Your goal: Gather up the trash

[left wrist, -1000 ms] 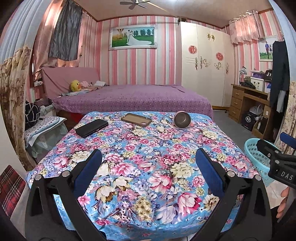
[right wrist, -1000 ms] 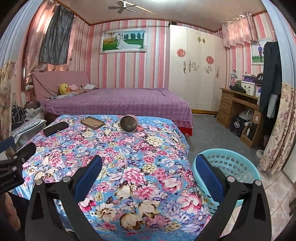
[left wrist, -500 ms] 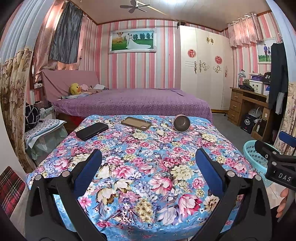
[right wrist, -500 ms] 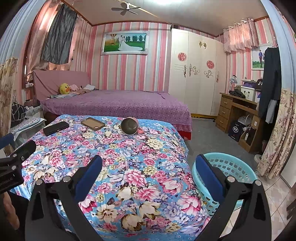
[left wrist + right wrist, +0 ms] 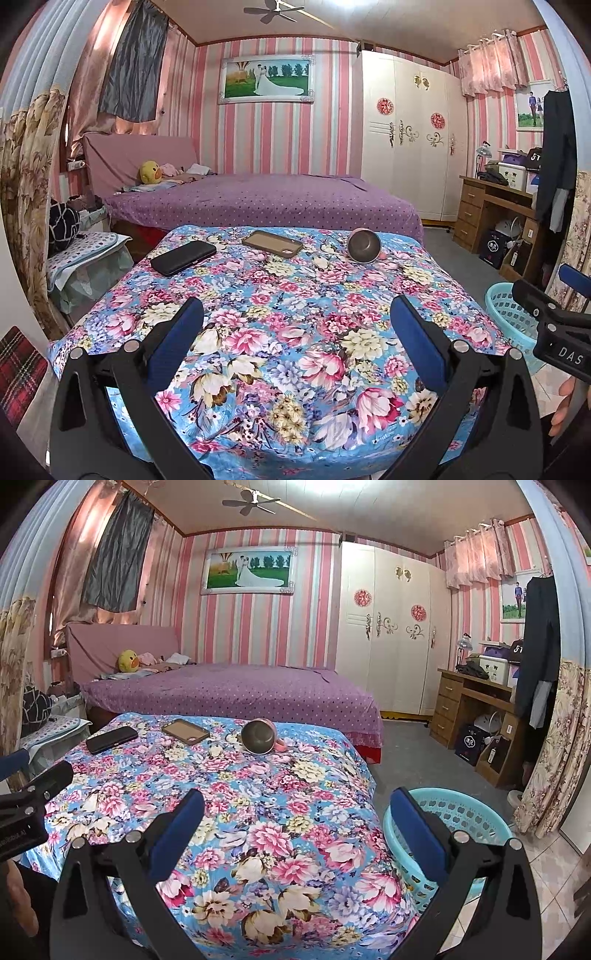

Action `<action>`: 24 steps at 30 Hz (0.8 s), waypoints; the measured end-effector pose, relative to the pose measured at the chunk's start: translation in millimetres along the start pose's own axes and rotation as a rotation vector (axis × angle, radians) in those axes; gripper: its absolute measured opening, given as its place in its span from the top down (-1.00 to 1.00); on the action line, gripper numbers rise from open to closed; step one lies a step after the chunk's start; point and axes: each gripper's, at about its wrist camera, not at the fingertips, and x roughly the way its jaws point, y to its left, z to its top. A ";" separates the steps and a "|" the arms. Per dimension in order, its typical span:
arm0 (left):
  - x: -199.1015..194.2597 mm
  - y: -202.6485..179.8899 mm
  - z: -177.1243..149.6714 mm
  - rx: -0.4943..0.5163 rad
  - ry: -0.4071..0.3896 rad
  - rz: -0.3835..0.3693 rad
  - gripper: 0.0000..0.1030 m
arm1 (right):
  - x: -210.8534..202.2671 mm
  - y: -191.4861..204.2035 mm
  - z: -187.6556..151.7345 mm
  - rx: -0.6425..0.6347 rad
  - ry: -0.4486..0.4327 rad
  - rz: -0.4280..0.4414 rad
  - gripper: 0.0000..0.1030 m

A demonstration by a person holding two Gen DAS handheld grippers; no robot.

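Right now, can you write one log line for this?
left gripper: open, empty | right gripper: open, empty | cup: on its side on table | basket: on floor

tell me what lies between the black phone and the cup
A brown phone case lies flat on the floral cloth between the black phone and the tipped cup; both views show it.

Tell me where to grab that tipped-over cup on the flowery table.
The cup lies on its side, mouth facing the camera, pink handle to its right near the cloth. Probably best: right gripper comes from above, jaws spanning the round wall behind the rim, clear of the handle.
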 end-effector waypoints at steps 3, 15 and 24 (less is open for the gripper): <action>0.3 0.0 -0.2 0.002 0.001 0.001 -0.90 | -0.4 -0.9 0.9 0.003 -0.002 -0.001 -0.91; 0.5 -1.0 0.5 0.002 -0.001 0.001 -0.90 | -2.5 -4.9 3.4 -0.001 -0.010 -0.008 -0.91; 0.2 -1.4 0.8 0.004 -0.002 0.001 -0.90 | -1.7 -4.8 0.5 -0.004 -0.008 -0.014 -0.91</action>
